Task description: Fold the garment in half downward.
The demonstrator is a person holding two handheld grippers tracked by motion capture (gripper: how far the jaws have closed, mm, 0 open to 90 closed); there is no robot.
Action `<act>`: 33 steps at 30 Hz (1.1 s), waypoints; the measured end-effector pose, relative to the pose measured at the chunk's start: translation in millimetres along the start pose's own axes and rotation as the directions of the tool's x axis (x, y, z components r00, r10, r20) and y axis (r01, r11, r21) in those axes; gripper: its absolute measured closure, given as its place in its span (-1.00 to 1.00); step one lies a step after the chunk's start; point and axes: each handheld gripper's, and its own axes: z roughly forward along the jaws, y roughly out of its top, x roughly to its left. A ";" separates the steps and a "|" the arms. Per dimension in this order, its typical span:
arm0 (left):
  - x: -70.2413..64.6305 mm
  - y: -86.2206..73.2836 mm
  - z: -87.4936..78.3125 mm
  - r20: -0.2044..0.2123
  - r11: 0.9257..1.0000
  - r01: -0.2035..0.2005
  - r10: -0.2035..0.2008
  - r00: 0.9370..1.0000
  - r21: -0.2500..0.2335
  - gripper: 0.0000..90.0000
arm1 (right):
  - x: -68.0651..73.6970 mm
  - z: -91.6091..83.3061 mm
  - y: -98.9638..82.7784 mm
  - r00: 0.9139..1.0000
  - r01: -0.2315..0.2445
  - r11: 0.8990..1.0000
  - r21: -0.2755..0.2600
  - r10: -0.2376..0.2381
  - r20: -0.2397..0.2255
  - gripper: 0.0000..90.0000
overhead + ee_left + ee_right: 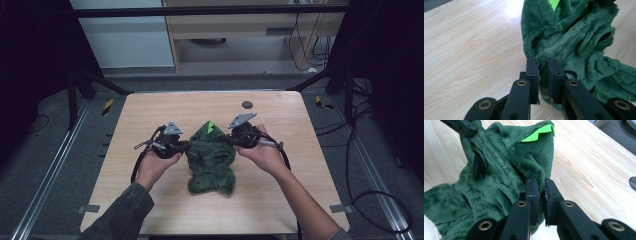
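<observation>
High view: a dark green fleece garment (211,159), plush and rumpled, lies mid-surface (150,112) on pale wood grain, long axis running 12 to 6 o'clock, its bright green spiked trim (211,126) toward 12. The left gripper (184,146) pinches its 9 o'clock edge; the right gripper (231,139) pinches the 3 o'clock edge, fingers nearly closed on fabric.

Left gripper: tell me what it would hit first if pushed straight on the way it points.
The left gripper would meet the fuzzy dark green fleece garment at once; its jaws already close on the garment's edge. Beyond that, probably more folds.
</observation>
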 end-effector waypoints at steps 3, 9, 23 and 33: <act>-2.0 -2.4 -0.6 0.004 1.000 -0.001 0.001 1.000 -0.002 0.80 | 2.3 -1.0 -2.6 1.000 0.001 1.000 -0.001 -0.001 -0.003 0.85; -6.2 -6.8 -0.6 0.009 1.000 -0.009 0.009 1.000 0.001 0.80 | 8.3 -0.9 -9.7 1.000 0.012 1.000 -0.001 -0.012 -0.006 0.84; -14.2 -15.1 -0.5 0.023 1.000 -0.017 0.016 1.000 0.002 0.80 | 17.7 -2.9 -18.3 1.000 0.016 1.000 0.000 -0.016 -0.019 0.81; -21.2 -24.0 0.4 0.036 1.000 -0.016 0.016 0.999 0.000 0.80 | 25.9 -3.7 -25.9 0.999 0.024 1.000 -0.007 -0.024 -0.031 0.77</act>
